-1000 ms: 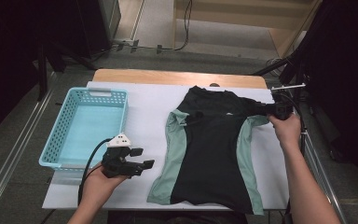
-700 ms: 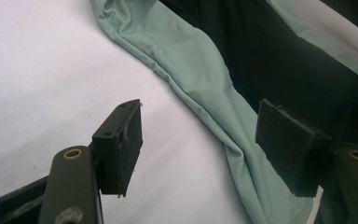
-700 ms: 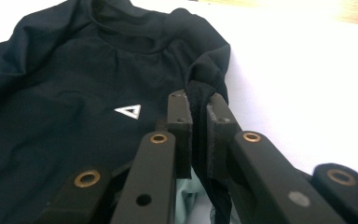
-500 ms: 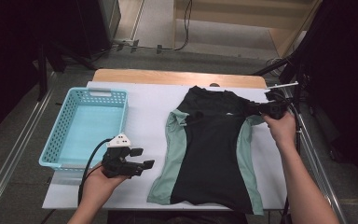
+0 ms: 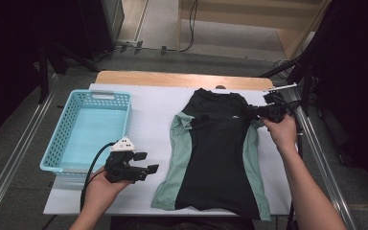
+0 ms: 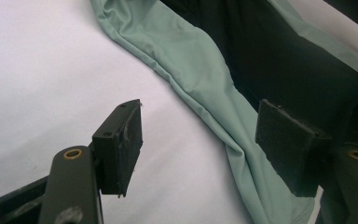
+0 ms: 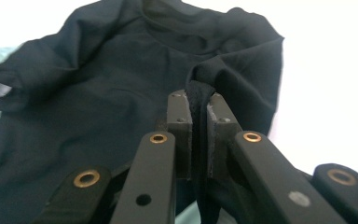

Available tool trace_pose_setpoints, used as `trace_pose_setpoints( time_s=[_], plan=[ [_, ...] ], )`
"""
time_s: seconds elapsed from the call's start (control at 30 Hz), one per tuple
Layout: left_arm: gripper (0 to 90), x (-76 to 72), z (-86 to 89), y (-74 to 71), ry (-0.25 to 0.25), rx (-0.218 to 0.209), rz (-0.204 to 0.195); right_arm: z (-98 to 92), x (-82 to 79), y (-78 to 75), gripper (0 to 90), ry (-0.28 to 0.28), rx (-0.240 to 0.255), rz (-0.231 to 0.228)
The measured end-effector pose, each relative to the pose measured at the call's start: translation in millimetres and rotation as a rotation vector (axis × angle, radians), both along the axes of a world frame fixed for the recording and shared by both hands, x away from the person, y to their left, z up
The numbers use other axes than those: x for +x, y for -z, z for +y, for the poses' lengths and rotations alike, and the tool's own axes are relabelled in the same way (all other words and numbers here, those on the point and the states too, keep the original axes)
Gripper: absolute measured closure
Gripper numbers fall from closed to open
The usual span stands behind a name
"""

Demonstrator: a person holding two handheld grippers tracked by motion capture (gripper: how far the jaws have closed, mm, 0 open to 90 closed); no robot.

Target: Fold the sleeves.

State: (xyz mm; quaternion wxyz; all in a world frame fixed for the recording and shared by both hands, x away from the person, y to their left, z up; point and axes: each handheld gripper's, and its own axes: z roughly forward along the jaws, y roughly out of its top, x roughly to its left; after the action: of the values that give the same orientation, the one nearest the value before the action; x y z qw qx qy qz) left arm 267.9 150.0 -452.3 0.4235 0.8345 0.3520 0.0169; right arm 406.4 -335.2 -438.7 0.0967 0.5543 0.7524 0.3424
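At the left of the table a light blue basket was seen, apart from the garment. Just right of it, the left gripper was held low over the white table cover by the left hand, its jaws standing partly open with nothing between them and pointing toward the near left hem. The black and green shirt was laid flat, its long axis running from the person toward the far edge, collar farthest away. At its far right shoulder, a fold of black fabric was pinched between the closed jaws of the right gripper, which was aimed leftward across the shirt from the right hand. The right hand was judged better placed for a fold inward.
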Motion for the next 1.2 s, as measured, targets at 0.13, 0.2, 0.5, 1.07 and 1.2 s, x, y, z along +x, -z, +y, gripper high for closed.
trace_pose_setpoints(
  time_s=[0.13,0.2,0.5,1.07,1.2],
  plan=[
    [32.7,-0.1,-0.2,0.0,-0.002,0.001,-0.001,6.8,0.0,-0.2,80.6,-0.018,0.001,-0.001],
    [32.7,-0.1,-0.2,0.0,-0.003,0.002,-0.001,10.2,-0.1,-0.7,80.6,-0.026,0.007,-0.001],
    [32.7,-0.1,-0.1,0.1,0.0,0.001,-0.001,28.2,1.1,3.7,80.3,-0.07,0.009,0.012],
    [32.7,-0.1,-0.4,0.0,-0.003,0.007,-0.002,58.7,2.8,18.7,79.7,-0.137,0.002,0.054],
    [32.7,0.3,-1.0,-0.4,-0.011,0.015,-0.002,65.6,4.0,24.9,78.9,-0.156,0.005,0.074]
  ],
)
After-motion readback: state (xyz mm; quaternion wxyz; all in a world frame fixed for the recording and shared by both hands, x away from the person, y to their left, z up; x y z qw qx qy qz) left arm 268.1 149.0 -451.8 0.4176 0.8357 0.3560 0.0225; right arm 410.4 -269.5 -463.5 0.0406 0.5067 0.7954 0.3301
